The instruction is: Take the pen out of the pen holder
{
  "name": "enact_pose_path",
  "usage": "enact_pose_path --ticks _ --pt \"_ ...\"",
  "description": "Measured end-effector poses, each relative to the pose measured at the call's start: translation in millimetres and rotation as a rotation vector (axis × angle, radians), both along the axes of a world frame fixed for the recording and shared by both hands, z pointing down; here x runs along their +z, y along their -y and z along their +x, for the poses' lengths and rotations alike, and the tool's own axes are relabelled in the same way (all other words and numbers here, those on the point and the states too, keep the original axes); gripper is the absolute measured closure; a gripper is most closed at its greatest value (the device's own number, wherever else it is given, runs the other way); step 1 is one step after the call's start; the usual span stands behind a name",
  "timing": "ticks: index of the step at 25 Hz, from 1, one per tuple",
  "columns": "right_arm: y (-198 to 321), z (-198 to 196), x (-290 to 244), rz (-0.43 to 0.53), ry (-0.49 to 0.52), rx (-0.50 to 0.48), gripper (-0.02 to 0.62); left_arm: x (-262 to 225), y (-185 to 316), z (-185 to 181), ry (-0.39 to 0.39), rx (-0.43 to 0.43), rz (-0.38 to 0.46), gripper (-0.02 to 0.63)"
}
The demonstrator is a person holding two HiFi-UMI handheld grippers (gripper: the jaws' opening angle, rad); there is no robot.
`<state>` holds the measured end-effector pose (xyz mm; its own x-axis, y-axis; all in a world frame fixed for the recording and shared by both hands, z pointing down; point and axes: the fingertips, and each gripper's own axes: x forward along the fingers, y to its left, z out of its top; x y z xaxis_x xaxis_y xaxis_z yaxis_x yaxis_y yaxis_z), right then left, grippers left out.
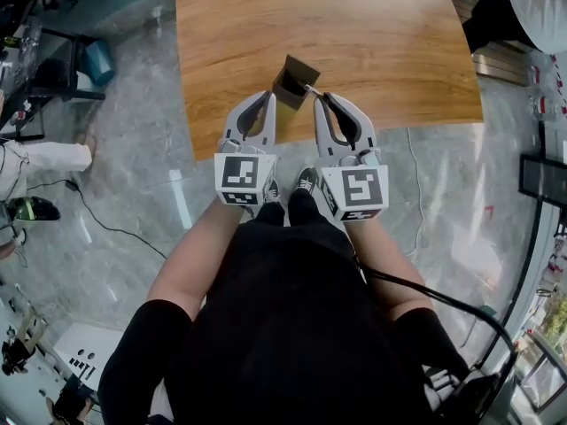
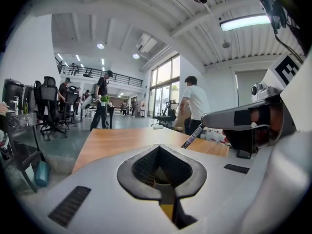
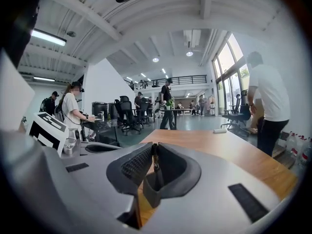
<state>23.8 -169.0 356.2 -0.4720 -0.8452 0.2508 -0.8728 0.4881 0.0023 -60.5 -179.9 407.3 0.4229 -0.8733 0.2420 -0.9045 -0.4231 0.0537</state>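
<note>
Pen (image 1: 310,87) in right gripper (image 1: 321,96) — pen holder (image 1: 289,78) beside

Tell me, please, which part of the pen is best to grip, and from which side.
Grip the pen by its upper end, coming from the near right: it leans away from the pen holder toward that side, and its lower part lies at the holder's rim. The right gripper is shut on it there.

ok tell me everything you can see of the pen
The slim dark pen with a pale band is straight and tilted. The right gripper pinches its upper end in shut jaws; its lower end slants toward the brown square pen holder on the wooden table. Whether its tip is inside cannot be told.
</note>
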Motion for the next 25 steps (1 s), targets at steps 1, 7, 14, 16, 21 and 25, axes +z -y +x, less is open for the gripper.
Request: enact_pose_path --ticks 1,7,14,16,21,25 --pt "2.2 -0.2 3.8 -0.006 -0.004 -0.001 0.566 2.4 0.2 -0.3 0.001 -0.002 -0.006 0.606" --pt "17.2 -1.9 49.8 -0.075 -0.023 -0.017 0.566 17.8 6.9 -1.2 0.017 -0.007 -0.035 0.606" --pt "35.3 -13.0 106.9 -0.151 -0.047 -0.031 0.566 46.7 19.9 -7.7 0.016 -0.011 -0.074 0.606" --pt "38.5 -16.9 124.5 -0.168 -0.054 -0.034 0.566 60.1 22.7 -11.0 0.017 -0.014 -0.084 0.606" --pt "42.6 -16.0 144.3 -0.202 -0.071 -0.039 0.566 71.7 29.4 -9.9 0.012 -0.023 -0.106 0.606" --pt "41.7 -17.3 140.9 -0.191 -0.074 -0.046 0.566 71.6 32.0 -8.1 0.014 -0.024 -0.114 0.606"
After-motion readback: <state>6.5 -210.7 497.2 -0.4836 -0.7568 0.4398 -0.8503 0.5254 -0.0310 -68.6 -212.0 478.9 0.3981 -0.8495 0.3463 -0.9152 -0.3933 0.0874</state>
